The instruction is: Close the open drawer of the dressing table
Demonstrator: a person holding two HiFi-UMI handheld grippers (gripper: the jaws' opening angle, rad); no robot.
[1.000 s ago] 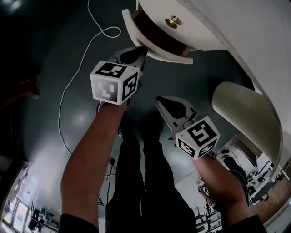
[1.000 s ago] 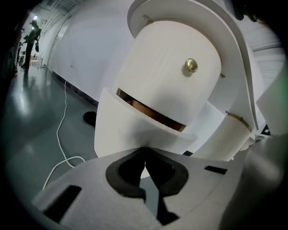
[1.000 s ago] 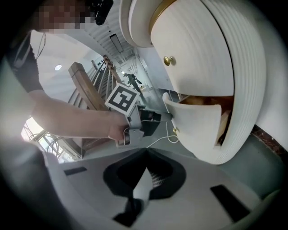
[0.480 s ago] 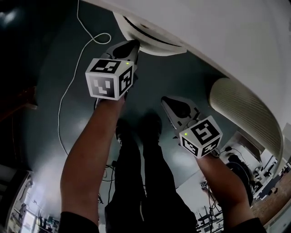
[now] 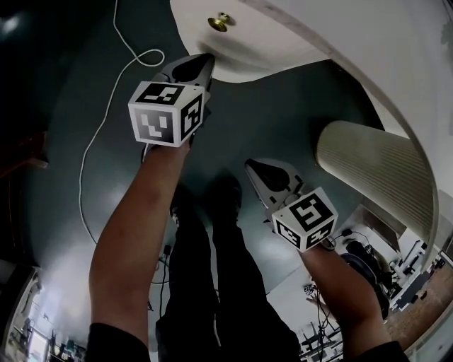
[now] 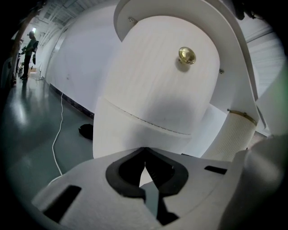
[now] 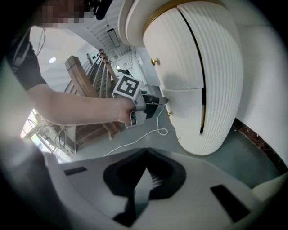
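Note:
The white ribbed dressing table (image 7: 211, 67) fills the right of the right gripper view. Its drawer front (image 5: 248, 42) carries a brass knob (image 5: 222, 21) and lies in line with the cabinet front; no brown inside shows. In the left gripper view that drawer front (image 6: 157, 90) and its knob (image 6: 186, 55) loom close ahead. My left gripper (image 5: 201, 65) is shut, tips at the lower edge of the drawer front, under the knob. The left gripper (image 7: 163, 100) also shows against the table. My right gripper (image 5: 256, 172) hangs shut and empty, lower, away from the table.
A cream ribbed stool (image 5: 368, 170) stands on the right beside the table. A white cable (image 5: 106, 127) snakes over the dark floor on the left. The person's legs and shoes (image 5: 212, 205) are below the grippers. Wooden furniture (image 7: 85, 85) stands behind.
The drawer was pulled out with its brown inside showing; it has slid in under my left gripper's push. The right gripper has barely moved.

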